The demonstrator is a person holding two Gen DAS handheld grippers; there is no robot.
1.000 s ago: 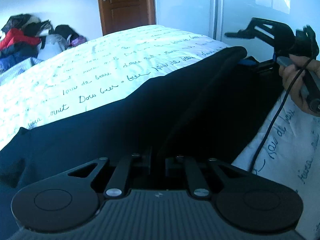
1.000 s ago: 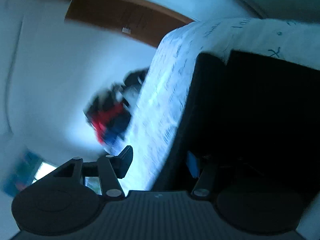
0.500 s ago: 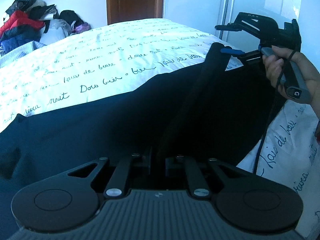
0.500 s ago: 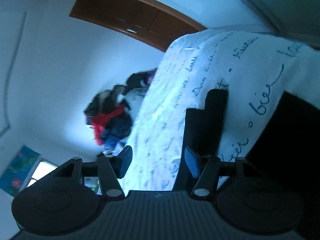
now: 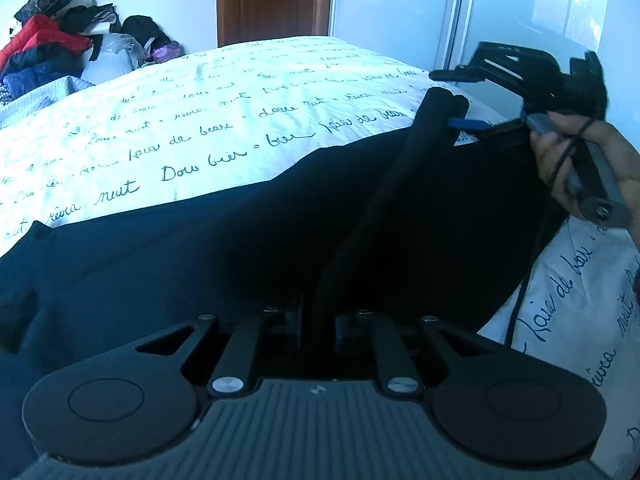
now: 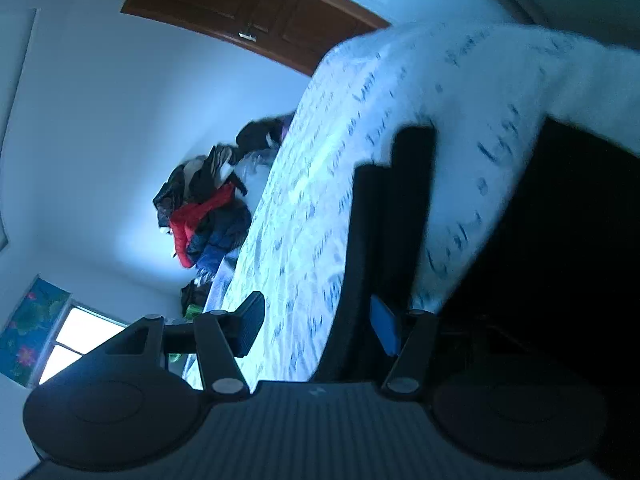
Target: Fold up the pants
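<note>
From my left wrist view I read dark cursive writing printed in rows across the white bedspread [image 5: 248, 92], with "nuit", "Dou", "bier" and "de" legible, while my right wrist view shows the script too blurred.

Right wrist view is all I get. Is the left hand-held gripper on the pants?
Observer: Yes. The left hand-held gripper pinches a raised fold of the dark pants; its jaws have just been opening slightly, fabric between them.
Operator: Where does that fold run?
Observer: Up from the pinch to the right hand-held gripper, as one ridge.
Operator: Rest of the pants?
Observer: Spread on the script-printed bedspread, reaching to the left edge of the left wrist view.
</note>
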